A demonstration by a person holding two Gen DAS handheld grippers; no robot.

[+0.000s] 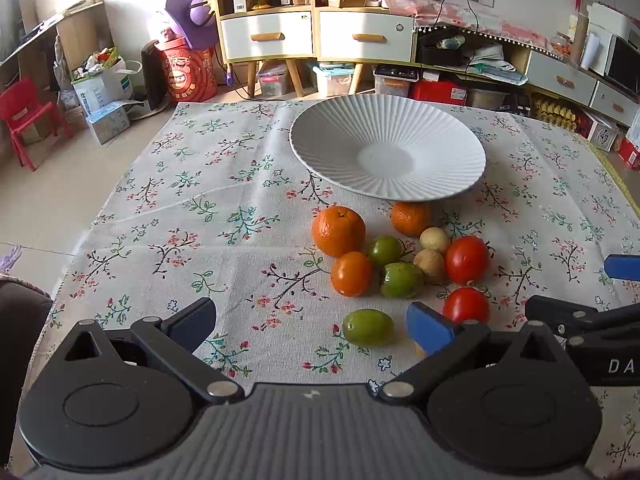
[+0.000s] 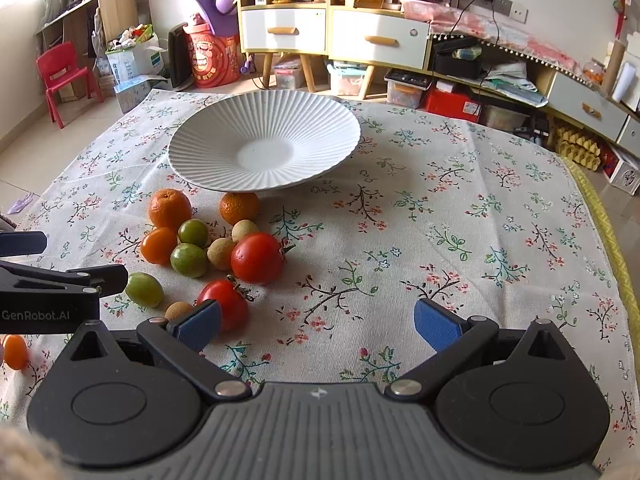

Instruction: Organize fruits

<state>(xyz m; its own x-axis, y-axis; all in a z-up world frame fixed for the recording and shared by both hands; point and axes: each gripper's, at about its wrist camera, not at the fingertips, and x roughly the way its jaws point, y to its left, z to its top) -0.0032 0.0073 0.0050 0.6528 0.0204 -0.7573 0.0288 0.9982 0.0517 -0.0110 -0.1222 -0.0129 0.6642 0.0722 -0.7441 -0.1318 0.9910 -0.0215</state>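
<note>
An empty white ribbed plate (image 1: 388, 148) (image 2: 264, 148) stands at the back of the table. In front of it lies a cluster of fruit: oranges (image 1: 338, 230), green fruits (image 1: 400, 279), pale round longans (image 1: 430, 265) and two tomatoes (image 1: 466, 259) (image 2: 258, 258). My left gripper (image 1: 310, 316) is open above the cloth. One green fruit (image 1: 367, 327) shows in its gap near the right finger, untouched. My right gripper (image 2: 316, 314) is open over bare cloth, with the nearer tomato (image 2: 228, 302) just beyond its left finger. A small orange fruit (image 2: 15, 352) lies apart at the far left.
A floral cloth (image 2: 460, 220) covers the table, with its edges at left, back and right. Each gripper shows at the side of the other's view (image 1: 568, 286) (image 2: 84, 259). Beyond the table stand drawer cabinets (image 1: 316, 36), storage boxes and a red chair (image 1: 24, 116).
</note>
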